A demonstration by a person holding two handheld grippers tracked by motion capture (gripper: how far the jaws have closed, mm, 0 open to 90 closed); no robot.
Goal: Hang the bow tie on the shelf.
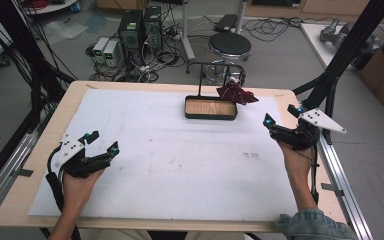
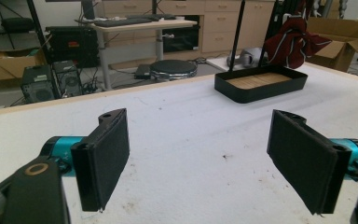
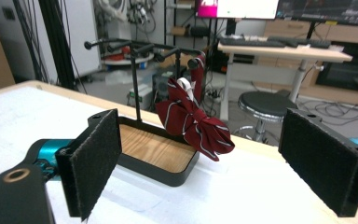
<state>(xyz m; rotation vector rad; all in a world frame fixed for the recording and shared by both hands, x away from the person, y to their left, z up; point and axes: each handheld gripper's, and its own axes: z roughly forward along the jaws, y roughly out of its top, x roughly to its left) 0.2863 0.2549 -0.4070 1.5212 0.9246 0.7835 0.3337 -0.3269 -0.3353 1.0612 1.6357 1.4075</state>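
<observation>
Two tools (image 1: 101, 140) (image 1: 281, 116) wide open, empty.

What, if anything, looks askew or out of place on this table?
The dark red striped bow tie hangs from one peg of the black stand and droops past the end rim of the wooden-bottomed tray, not over its middle. Otherwise nothing is spilled or damaged. Both the left tool and right tool are open, apart from it.
</observation>
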